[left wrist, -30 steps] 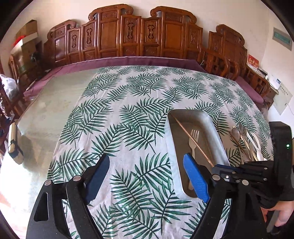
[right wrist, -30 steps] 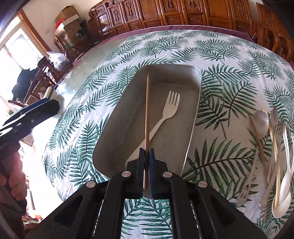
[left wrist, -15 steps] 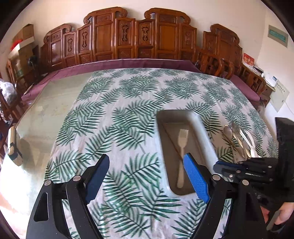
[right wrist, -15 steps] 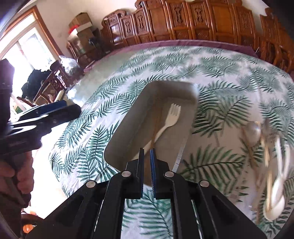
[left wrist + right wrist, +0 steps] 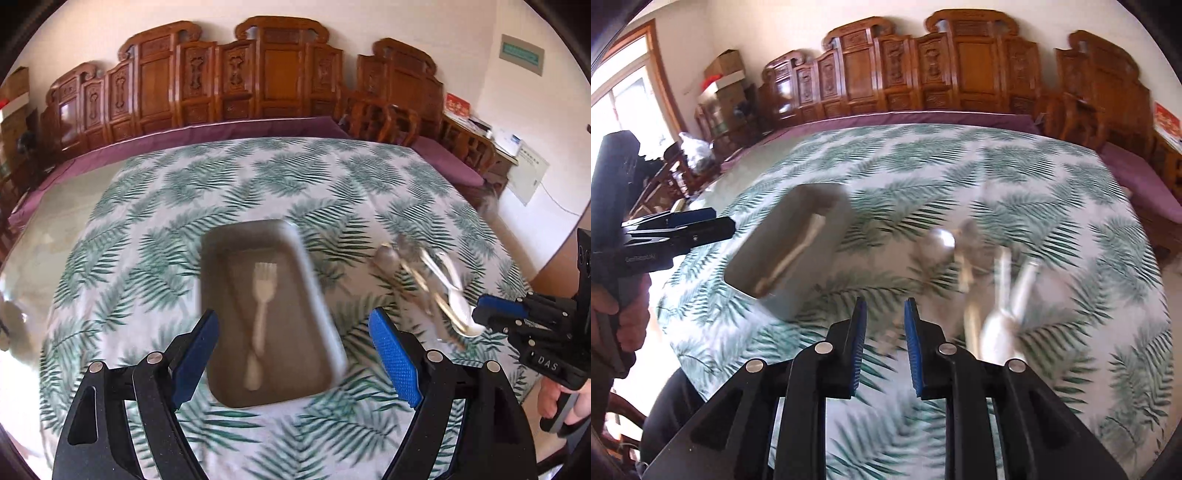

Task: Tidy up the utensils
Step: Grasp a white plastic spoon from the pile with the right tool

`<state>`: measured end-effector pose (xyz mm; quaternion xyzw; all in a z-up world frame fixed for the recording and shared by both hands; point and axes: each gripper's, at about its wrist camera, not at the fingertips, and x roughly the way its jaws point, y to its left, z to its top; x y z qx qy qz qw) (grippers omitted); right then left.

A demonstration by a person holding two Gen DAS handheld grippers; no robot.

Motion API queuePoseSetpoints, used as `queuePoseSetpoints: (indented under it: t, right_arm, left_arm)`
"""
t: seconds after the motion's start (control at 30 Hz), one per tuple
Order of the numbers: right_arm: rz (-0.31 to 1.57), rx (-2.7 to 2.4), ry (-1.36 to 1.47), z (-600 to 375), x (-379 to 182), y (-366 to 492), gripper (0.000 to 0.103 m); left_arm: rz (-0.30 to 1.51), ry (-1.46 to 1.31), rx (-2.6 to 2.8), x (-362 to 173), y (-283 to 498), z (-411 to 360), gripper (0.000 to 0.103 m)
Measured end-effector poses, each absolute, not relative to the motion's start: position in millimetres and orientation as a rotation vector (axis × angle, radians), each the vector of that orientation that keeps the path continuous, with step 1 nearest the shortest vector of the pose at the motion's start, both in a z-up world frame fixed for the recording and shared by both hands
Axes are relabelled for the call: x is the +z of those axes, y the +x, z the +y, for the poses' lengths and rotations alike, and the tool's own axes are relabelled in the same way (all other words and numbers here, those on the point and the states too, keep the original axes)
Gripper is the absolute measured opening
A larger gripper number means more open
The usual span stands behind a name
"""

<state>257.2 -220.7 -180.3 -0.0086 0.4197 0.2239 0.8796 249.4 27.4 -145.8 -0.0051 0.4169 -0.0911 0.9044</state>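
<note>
Only left wrist's view resolves the fork (image 5: 263,317) inside the tray (image 5: 317,295).

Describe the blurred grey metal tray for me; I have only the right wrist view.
Observer: The left wrist view shows the grey rectangular metal tray holding one pale fork, tines pointing away from the camera.
Operator: Report the left tool; I see it only side-on.
Observer: The left tool is wide open, with nothing between its blue pads, and it points at the tray's near end.
Operator: Place my right tool against the loose cutlery.
Observer: The right tool, its jaws opening and empty, has its tips at the near end of the pile of loose metal and white spoons and forks, to the right of the tray. I cannot tell whether it touches them.
</note>
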Motion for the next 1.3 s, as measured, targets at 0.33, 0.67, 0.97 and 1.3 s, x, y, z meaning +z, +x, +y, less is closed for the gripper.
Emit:
queuePoseSetpoints:
  t: [0.33,0.67,0.97,1.3]
  right_arm:
    - [0.882,0.385,0.023,-287,-201,258,0.023]
    - [0.912,0.363,0.039,-309,-218,269,0.023]
    - [0.923,0.385,0.023,-302,-235,288,0.023]
    - [0.973,0.412,-0.053,-268,-245,337,0.023]
  left_arm:
    - [0.909,0.006,-0.272,-169,257,-39,0.074]
    - [0.979,0.002,-0.296,-200,275,-78,0.064]
    - [0.992,0.015,-0.3,-207,272,-90,0.063]
    - [0.994,0.01,-0.3,-207,267,-90,0.059]
